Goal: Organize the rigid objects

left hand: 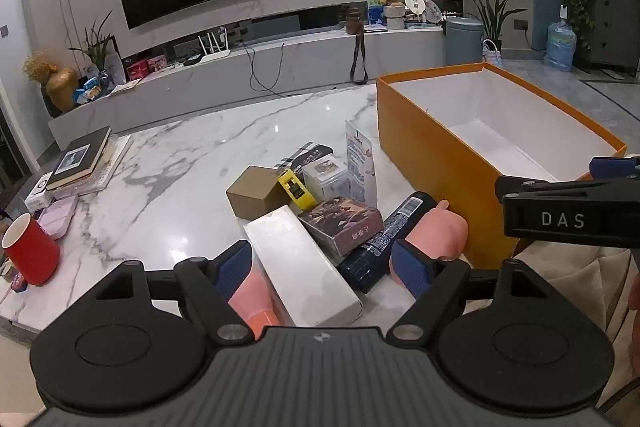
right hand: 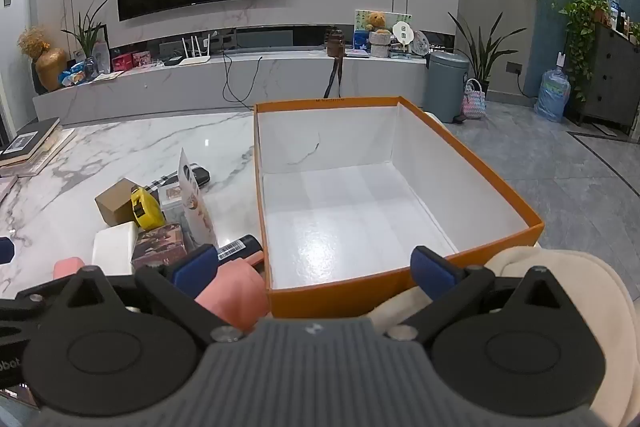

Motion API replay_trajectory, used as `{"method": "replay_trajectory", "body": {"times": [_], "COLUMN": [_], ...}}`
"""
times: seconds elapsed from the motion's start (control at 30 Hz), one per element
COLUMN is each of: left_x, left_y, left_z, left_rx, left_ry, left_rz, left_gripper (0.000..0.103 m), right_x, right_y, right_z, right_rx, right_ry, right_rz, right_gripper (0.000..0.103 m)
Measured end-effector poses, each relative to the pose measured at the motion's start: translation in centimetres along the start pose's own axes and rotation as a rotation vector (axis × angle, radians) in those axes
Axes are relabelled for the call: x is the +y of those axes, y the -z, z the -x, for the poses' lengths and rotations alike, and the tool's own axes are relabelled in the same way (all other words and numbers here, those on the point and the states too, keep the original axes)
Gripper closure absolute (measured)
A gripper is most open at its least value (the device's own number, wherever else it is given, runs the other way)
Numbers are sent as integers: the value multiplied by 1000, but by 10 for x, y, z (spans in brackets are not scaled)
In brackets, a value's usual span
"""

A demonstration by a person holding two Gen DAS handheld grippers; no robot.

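Note:
An open orange box (left hand: 424,151) with a white inside stands on the marble table (left hand: 180,147); it also shows in the right wrist view (right hand: 332,297), with nothing in it. A pile lies left of it: a long white box (left hand: 300,259), a dark picture box (left hand: 344,223), a dark tube (left hand: 388,239), a pink object (left hand: 440,231), a yellow tape measure (left hand: 298,189), a brown carton (left hand: 256,193). My left gripper (left hand: 322,267) is open just above the white box. My right gripper (right hand: 316,265) is open over the orange box's near wall.
A red cup (left hand: 30,251) and stacked books (left hand: 82,159) sit at the table's left. A leaflet (left hand: 360,159) stands upright in the pile. A TV console (left hand: 240,67) lies beyond the table. Cream fabric (right hand: 560,287) lies by the box's near right corner.

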State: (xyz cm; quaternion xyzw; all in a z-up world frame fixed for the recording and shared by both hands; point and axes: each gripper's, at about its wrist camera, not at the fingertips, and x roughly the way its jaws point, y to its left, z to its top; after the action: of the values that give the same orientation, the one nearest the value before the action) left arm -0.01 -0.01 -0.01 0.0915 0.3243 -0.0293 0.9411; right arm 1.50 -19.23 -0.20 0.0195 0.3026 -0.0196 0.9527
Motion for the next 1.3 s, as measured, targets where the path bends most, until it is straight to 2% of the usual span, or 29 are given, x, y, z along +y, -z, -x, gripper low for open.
{"method": "replay_trajectory", "body": {"times": [1.3], "left_x": [1], "left_y": [0], "left_z": [0], "left_rx": [10], "left_ry": [6], "left_rz": [5], "left_gripper": [10], "right_x": [1], "right_y": [0], "right_z": [-2], "right_rx": [7], "right_ry": [4], "right_rz": [6], "right_gripper": [2]}}
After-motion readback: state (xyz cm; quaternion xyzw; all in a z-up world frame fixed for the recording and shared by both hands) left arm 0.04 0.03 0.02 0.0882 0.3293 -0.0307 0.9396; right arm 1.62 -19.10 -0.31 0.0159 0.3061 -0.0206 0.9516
